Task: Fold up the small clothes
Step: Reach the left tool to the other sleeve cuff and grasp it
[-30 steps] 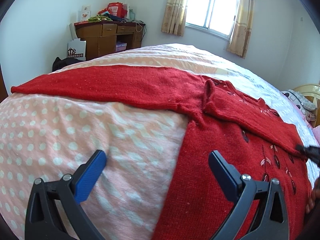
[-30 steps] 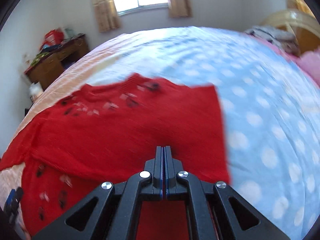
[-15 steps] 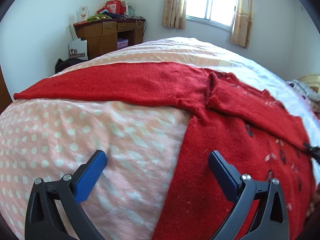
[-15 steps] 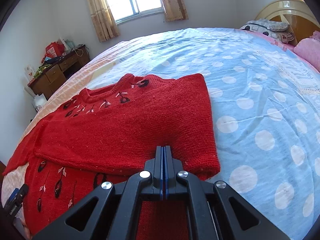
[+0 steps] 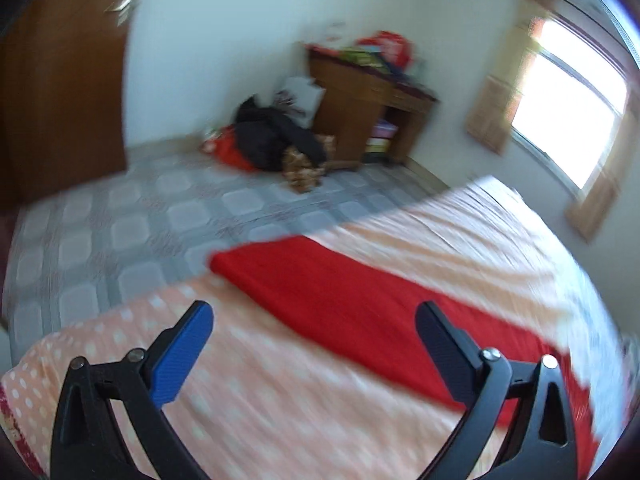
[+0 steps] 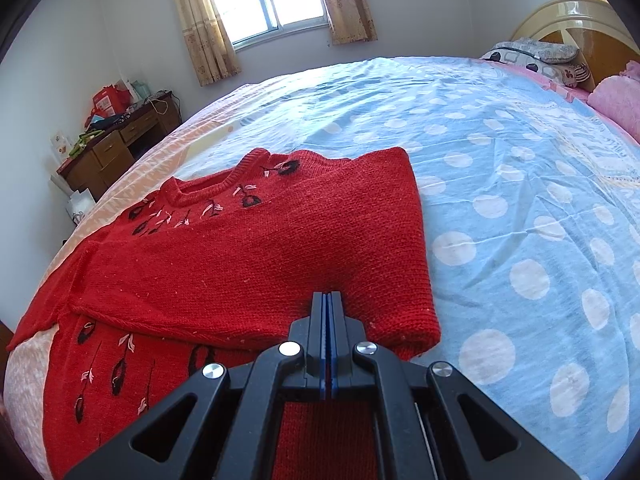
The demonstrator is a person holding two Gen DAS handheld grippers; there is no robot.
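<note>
A red knit sweater [image 6: 248, 248] with black and pink embroidery lies on the bed. Its right sleeve is folded across the chest. Its left sleeve [image 5: 340, 304] stretches flat toward the bed's edge, cuff near the edge. My right gripper [image 6: 328, 300] is shut, its tips resting over the sweater's right side; whether cloth is pinched cannot be told. My left gripper [image 5: 314, 332] is open and empty, held above the left sleeve. The left wrist view is blurred by motion.
The bed has a pink dotted sheet [image 5: 280, 400] on the left and a blue dotted sheet [image 6: 520, 200] on the right. A wooden desk [image 5: 360, 112] and a dark pile of bags [image 5: 276, 140] stand on the tiled floor [image 5: 120, 232]. Pillows [image 6: 536, 56] lie by the headboard.
My left gripper has swung left, from the sweater's body toward the outstretched sleeve's cuff and the bed's edge. My right gripper stays shut and has moved a little over the sweater's right side.
</note>
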